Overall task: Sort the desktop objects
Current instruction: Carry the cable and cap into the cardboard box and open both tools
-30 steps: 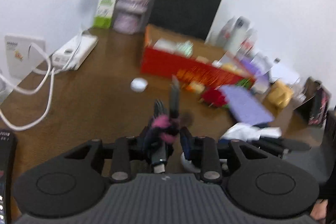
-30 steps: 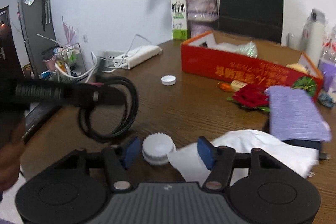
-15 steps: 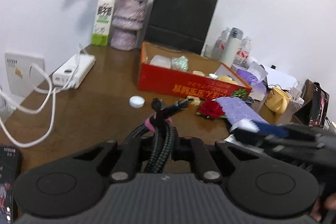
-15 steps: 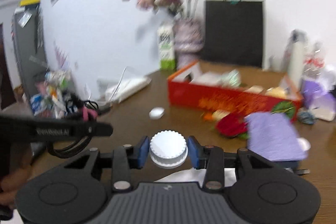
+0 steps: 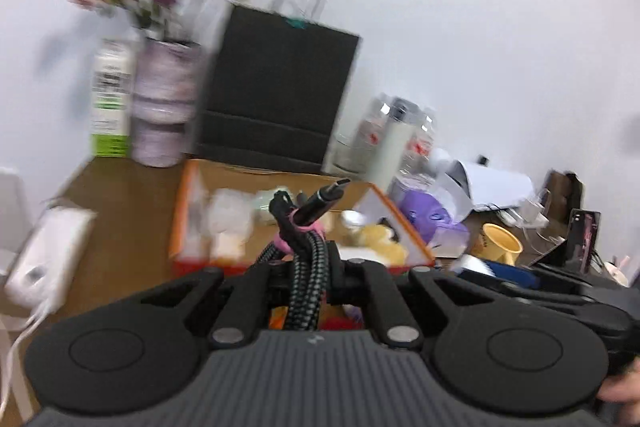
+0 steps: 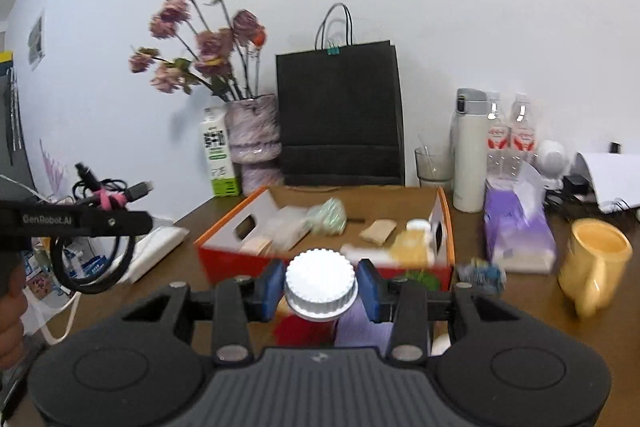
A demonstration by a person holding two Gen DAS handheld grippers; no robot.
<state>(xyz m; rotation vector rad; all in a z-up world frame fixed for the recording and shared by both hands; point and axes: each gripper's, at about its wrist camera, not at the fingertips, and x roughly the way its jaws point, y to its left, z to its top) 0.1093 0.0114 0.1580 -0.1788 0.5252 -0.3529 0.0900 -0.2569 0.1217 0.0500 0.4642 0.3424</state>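
My left gripper [image 5: 306, 275] is shut on a coiled black braided cable [image 5: 306, 279] tied with a pink band; its plug points up toward the orange-red cardboard box [image 5: 182, 223]. In the right wrist view the same cable [image 6: 94, 247] hangs from the left gripper at far left. My right gripper [image 6: 320, 287] is shut on a white ribbed jar lid [image 6: 320, 285], held above the table just in front of the box [image 6: 224, 255]. The box holds several small packets and a white bottle.
Behind the box stand a black paper bag [image 6: 340, 115], a flower vase [image 6: 252, 143] and a milk carton [image 6: 218, 159]. To the right are a white flask [image 6: 468, 151], water bottles, a purple tissue pack [image 6: 516, 227] and a yellow mug [image 6: 596, 259]. A white power strip [image 5: 48, 251] lies left.
Both grippers have risen and moved forward toward the box. The right gripper closed on the white lid a second ago and now carries it; the left still holds the cable.
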